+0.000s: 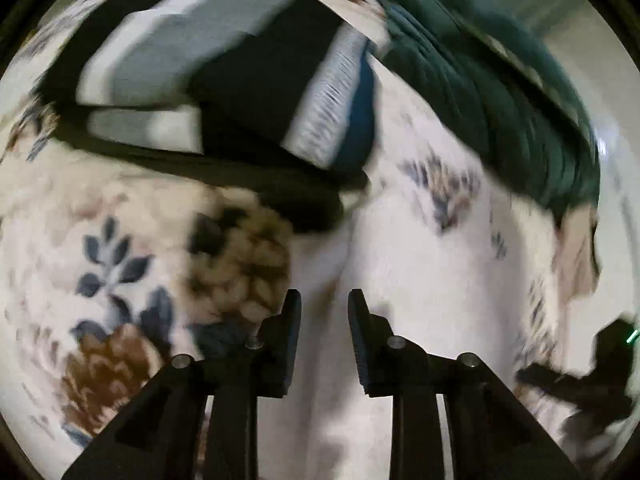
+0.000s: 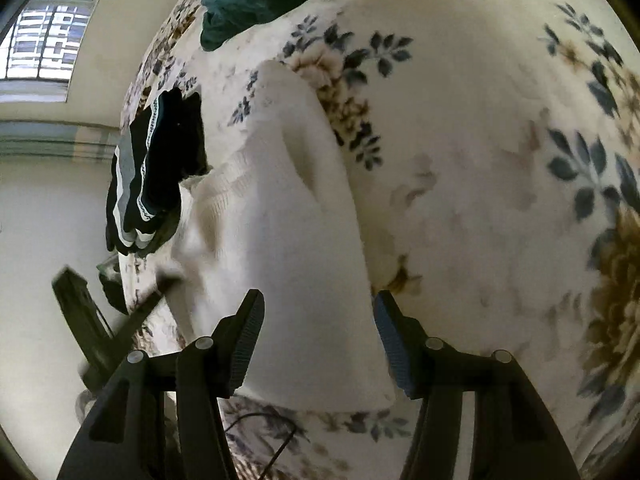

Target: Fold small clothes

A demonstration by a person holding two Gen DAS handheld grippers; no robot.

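cream fleece blanket with blue leaf and brown flower print (image 2: 500,200) covers the surface; a barred window (image 2: 44,40) sits upper left of the right wrist view. no legible writing. white knit garment (image 2: 280,240) lies flat, long axis from lower centre toward upper centre. black folded garment with grey and white stripes (image 1: 208,80) upper left in the left view, dark green garment (image 1: 480,92) upper right. left gripper (image 1: 324,300) narrowly parted, empty. right gripper (image 2: 320,304) wide apart over the white garment, pads not pressing.
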